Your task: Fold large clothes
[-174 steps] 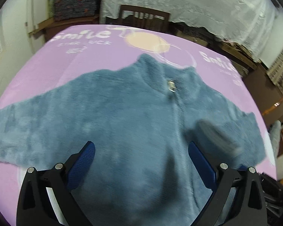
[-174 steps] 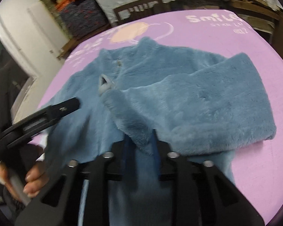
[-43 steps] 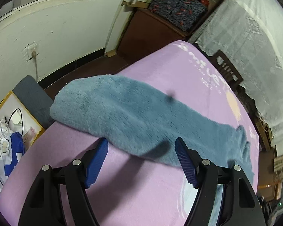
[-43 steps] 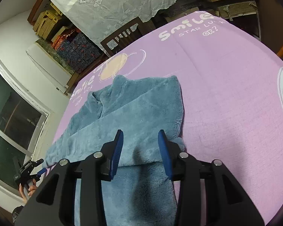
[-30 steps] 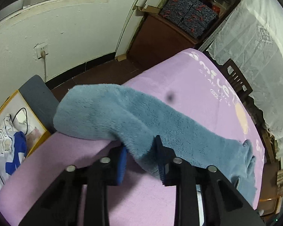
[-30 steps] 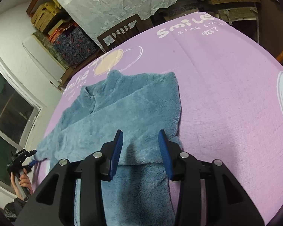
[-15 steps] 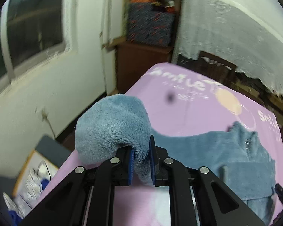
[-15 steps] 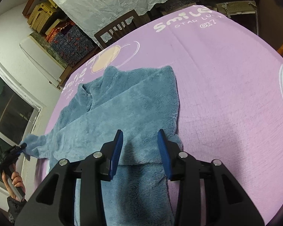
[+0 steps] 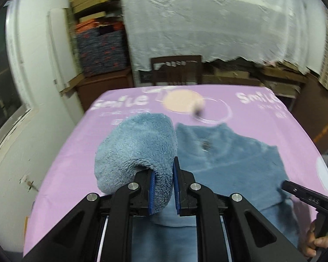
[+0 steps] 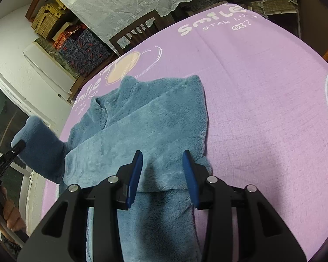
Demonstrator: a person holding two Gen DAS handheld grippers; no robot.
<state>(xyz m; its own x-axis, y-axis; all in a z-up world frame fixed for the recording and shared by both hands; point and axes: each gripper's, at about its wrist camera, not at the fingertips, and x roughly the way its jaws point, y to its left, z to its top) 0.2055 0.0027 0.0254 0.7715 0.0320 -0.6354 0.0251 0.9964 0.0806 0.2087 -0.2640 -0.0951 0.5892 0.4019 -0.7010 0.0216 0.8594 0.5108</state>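
A blue fleece jacket (image 10: pixel 146 126) lies front up on the purple tablecloth (image 10: pixel 262 109), collar toward the far side. One sleeve is folded across its chest. My left gripper (image 9: pixel 163 187) is shut on the other sleeve's cuff (image 9: pixel 137 150) and holds it lifted above the jacket's left side; the cuff also shows in the right wrist view (image 10: pixel 40 146). My right gripper (image 10: pixel 163 174) is open and empty, hovering over the folded sleeve near the jacket's middle. The jacket body also shows in the left wrist view (image 9: pixel 229 152).
A wooden chair (image 9: pixel 176 69) stands at the table's far edge, with lace-covered furniture (image 9: pixel 207 26) behind it. Stacked boxes and a cabinet (image 9: pixel 100 50) are at the back left. A white wall and a window (image 10: pixel 2 118) run along the left side.
My left gripper closed on the left sleeve's cuff, lifted it off the table edge and swung it in toward the jacket body. My right gripper stayed open above the folded sleeve.
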